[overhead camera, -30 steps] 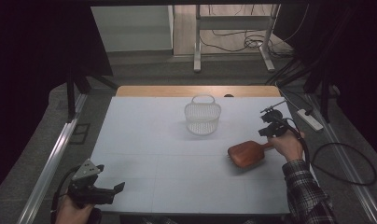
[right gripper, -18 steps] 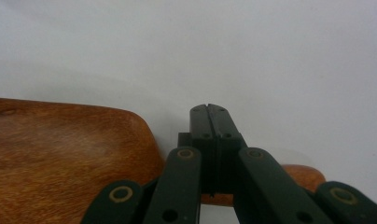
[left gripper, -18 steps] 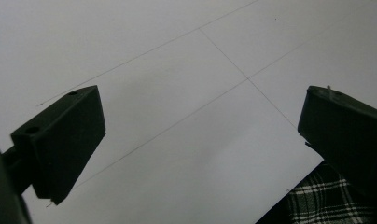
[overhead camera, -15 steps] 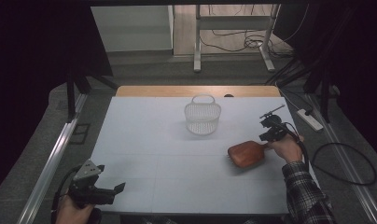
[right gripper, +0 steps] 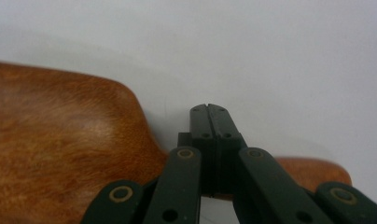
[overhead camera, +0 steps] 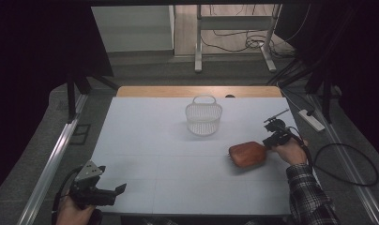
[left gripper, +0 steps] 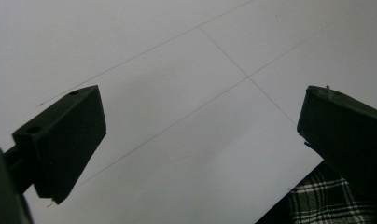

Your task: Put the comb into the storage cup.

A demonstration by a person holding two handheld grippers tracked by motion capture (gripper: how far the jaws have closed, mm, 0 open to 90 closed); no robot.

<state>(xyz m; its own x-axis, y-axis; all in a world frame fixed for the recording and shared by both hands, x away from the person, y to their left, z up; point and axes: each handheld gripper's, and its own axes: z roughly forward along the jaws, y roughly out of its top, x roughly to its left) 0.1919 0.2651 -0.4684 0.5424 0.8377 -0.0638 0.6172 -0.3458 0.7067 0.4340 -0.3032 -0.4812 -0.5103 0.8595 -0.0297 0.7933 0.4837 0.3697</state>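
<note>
A pale grey table top (overhead camera: 178,178) marked with thin grid lines is seen from above, with a strip of wood along its far edge. Near the far middle stands a small white wire basket with an arched handle (overhead camera: 204,117). To the right, nearer the person, lies a reddish-brown wooden paddle-shaped board (overhead camera: 247,154), flat on the table, its short handle pointing right.

The right gripper (overhead camera: 271,139) is held by a hand in a checked sleeve at the board's handle end. In the right gripper view its black jaws are seen pressed together over the narrow wooden handle (right gripper: 312,170), which passes beneath them, while the broad wooden blade (right gripper: 60,144) spreads to the left. The jaws appear to be clamped on the handle, though the contact itself is hidden under the linkage.

The left gripper (overhead camera: 115,191) is held low at the near left corner of the table, well apart from both objects. In the left gripper view its jaws are spread wide over bare table, with nothing between them; a patch of checked cloth (left gripper: 326,205) is seen past the table edge.

The step in hand is judged to be the grasping of the board by its handle. For the next move, a firm hold would be needed before lifting, since the heavy blade lies well out from the grip and could droop or twist. If the basket is the goal, the board would have to be tipped blade-down to fit.
</note>
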